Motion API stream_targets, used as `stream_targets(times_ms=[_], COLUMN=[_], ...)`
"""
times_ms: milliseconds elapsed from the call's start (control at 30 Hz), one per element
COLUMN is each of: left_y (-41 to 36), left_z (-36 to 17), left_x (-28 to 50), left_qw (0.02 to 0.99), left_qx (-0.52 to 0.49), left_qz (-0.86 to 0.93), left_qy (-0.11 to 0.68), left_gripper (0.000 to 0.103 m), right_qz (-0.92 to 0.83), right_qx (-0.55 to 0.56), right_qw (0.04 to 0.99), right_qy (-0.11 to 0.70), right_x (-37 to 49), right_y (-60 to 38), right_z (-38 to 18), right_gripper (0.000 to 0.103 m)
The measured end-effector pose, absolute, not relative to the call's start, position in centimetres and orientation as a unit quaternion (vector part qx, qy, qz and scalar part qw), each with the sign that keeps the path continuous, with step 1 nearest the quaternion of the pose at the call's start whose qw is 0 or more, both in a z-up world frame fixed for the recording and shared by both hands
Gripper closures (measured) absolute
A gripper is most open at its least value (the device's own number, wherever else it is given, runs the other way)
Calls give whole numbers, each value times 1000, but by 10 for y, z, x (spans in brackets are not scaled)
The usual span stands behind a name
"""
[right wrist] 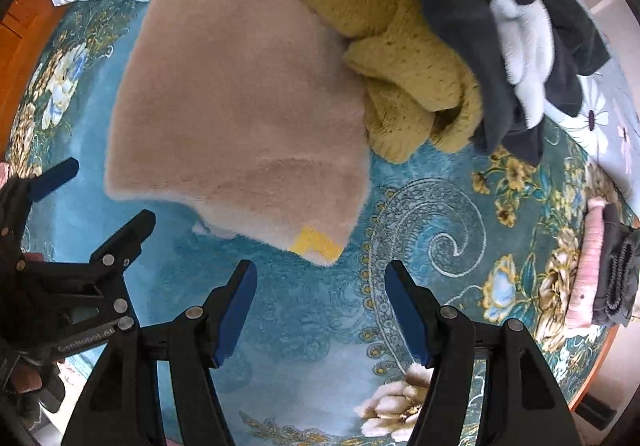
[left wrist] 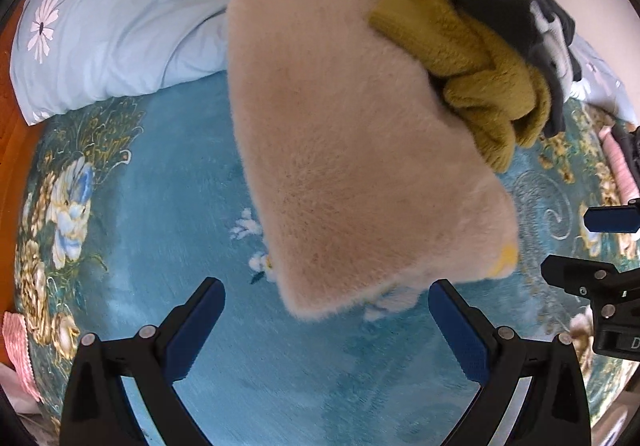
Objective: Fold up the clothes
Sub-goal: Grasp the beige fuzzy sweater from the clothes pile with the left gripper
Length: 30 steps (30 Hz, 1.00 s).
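Beige plush garment [left wrist: 352, 150]: folded flat on the teal floral bedspread [left wrist: 168, 174], long axis running from the near edge toward the olive garment [left wrist: 472, 62] and dark grey garment [left wrist: 504, 2] heaped touching its far right corner. Right wrist view alone shows its yellow patch [right wrist: 316, 244] clearly, plus a folded pink-and-dark stack [right wrist: 604, 266] at right. Left gripper [left wrist: 326, 310]: spread, empty. Right gripper [right wrist: 320, 294]: spread, empty.

Left gripper [left wrist: 326, 296], jaws spread wide, nothing between the blue pads, pointing forward and down; right gripper [right wrist: 320, 278], jaws likewise apart and empty, just beside the left, both held low, side by side
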<state>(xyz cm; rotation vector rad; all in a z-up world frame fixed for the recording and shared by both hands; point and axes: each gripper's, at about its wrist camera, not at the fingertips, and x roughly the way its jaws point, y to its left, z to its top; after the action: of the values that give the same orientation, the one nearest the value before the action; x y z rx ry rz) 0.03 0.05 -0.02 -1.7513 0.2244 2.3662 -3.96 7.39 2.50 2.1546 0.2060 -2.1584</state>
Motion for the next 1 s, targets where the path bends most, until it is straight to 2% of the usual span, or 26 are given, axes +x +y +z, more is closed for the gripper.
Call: stream_targets(times_ms=[333, 600, 767, 833, 900, 967, 1000], left_y=[-4, 28, 43, 55, 73, 70, 69], left_z=[-13, -19, -24, -25, -27, -33, -35], left_x=[-18, -9, -5, -3, -2, -8, -13], left_qw=[94, 88, 86, 87, 95, 105, 109], left_qx=[-588, -568, -530, -511, -497, -497, -508], left_qz=[798, 805, 814, 813, 807, 793, 787], left_qy=[88, 148, 224, 264, 304, 335, 333], left_gripper=[0, 0, 0, 4, 14, 18, 26], right_qz=[-702, -696, -692, -692, -691, -685, -682], right_qx=[707, 713, 719, 720, 722, 728, 731], right_qw=[67, 74, 65, 57, 41, 21, 10], right_qy=[50, 43, 18, 12, 7, -4, -14], right_x=[-59, -61, -52, -46, -37, -29, -25], right_y=[89, 100, 126, 139, 159, 146, 152], right_z=[-10, -36, -31, -33, -35, -10, -2], right_gripper=[35, 35, 36, 36, 36, 36, 36])
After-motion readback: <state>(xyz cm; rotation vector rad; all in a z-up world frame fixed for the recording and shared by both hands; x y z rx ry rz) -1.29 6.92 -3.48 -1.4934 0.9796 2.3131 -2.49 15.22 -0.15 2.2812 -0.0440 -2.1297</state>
